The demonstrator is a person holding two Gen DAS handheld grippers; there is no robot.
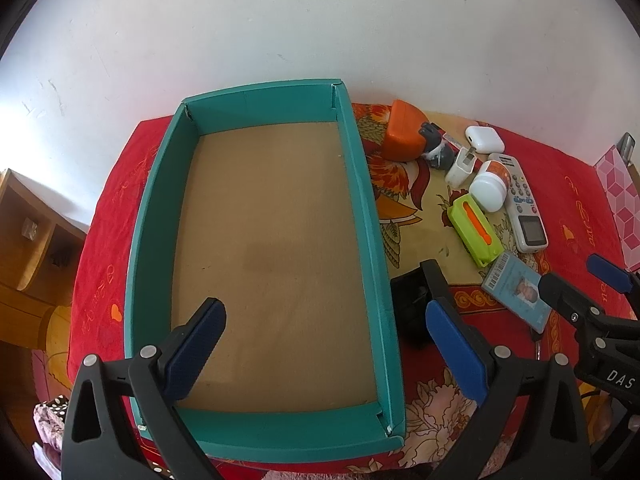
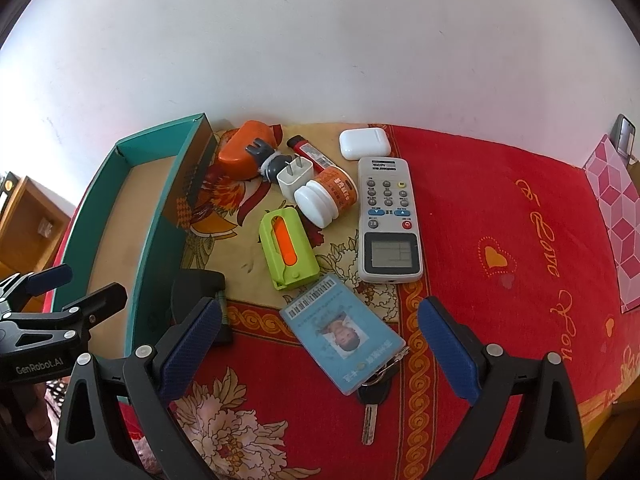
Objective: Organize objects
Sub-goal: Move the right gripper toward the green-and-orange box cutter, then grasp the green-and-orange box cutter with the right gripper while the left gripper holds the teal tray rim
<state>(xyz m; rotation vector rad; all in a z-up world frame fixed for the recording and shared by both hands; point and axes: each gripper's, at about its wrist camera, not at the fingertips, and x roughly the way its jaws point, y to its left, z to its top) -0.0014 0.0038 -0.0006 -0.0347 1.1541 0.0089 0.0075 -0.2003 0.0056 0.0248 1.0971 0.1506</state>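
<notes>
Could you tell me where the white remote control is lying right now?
The white remote control lies flat on the red cloth, outside and right of the teal box, just right of the tipped pill bottle and below the white earbud case.

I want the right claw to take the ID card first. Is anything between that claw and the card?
Nothing visible blocks it. The right claw is open, and the ID card lies flat on the cloth between its fingers, uncovered. Only its keyring and key trail from the card's near end.
</notes>
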